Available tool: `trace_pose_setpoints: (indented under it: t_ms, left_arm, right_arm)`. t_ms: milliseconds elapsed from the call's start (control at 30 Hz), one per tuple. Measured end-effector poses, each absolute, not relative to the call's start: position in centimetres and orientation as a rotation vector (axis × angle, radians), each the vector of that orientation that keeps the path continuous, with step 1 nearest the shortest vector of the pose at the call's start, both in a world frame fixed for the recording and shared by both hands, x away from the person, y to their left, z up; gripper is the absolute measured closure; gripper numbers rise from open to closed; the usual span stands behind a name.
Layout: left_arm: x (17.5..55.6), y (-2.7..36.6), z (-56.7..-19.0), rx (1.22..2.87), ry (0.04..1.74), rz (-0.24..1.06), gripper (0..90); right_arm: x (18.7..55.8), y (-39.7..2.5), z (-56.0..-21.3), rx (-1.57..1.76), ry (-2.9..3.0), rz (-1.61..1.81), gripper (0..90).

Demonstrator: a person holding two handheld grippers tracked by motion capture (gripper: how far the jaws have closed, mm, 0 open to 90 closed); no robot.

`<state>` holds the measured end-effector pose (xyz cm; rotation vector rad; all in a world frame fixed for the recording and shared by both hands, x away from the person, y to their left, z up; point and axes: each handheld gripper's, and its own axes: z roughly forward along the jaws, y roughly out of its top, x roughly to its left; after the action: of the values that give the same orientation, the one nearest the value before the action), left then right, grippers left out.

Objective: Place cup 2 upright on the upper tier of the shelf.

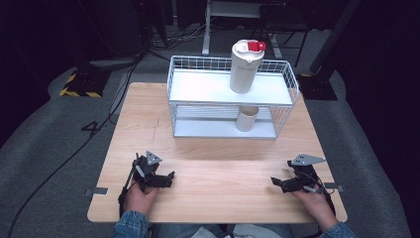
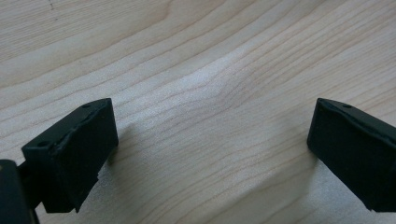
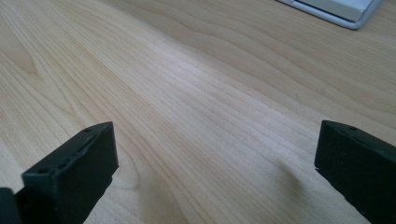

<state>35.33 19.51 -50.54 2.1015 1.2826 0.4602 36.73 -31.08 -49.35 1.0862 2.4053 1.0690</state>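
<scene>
Pale wood-grain table [image 1: 218, 173], rectangular, seen from the high view with a white wire two-tier shelf rack [image 1: 198, 106] standing at its far middle. On the upper shelf of the rack stands an upright white cylindrical canister with a white lid and red flip tab [image 1: 245, 69]; on the lower shelf, directly beneath it, stands a shorter cream-coloured cylindrical cup [image 1: 246, 119]. Both containers sit toward the right half of the rack, well apart from either hand-held gripper.

Left hand-held gripper [image 1: 166, 179], black with a grey three-cornered plate on top, rests near the table's near-left edge in the person's left hand [image 1: 140, 198]; its jaws point toward the table's middle. In the left gripper view the left hand-held gripper [image 2: 210, 140] has its two black jaws spread wide, released, with bare wood between them.

Right hand-held gripper [image 1: 277, 183], likewise black with a grey plate, lies near the near-right edge in the person's right hand [image 1: 314, 202], jaws pointing leftward. In the right gripper view the right hand-held gripper [image 3: 215, 158] is also released, jaws wide apart over bare wood, with a corner of the rack's base [image 3: 336, 11] at the upper right.

Denim sleeves show at the bottom of the high view.
</scene>
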Motion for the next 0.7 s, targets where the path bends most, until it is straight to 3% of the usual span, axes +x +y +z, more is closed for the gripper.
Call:
trace_pose_setpoints:
  t_ms: [700]
  left_arm:
    - [35.3, 19.5, -50.5, 2.102, 1.282, 0.460, 2.3]
  right_arm:
    - [36.4, -29.9, -50.6, 1.170, 2.342, 0.970, 0.0]
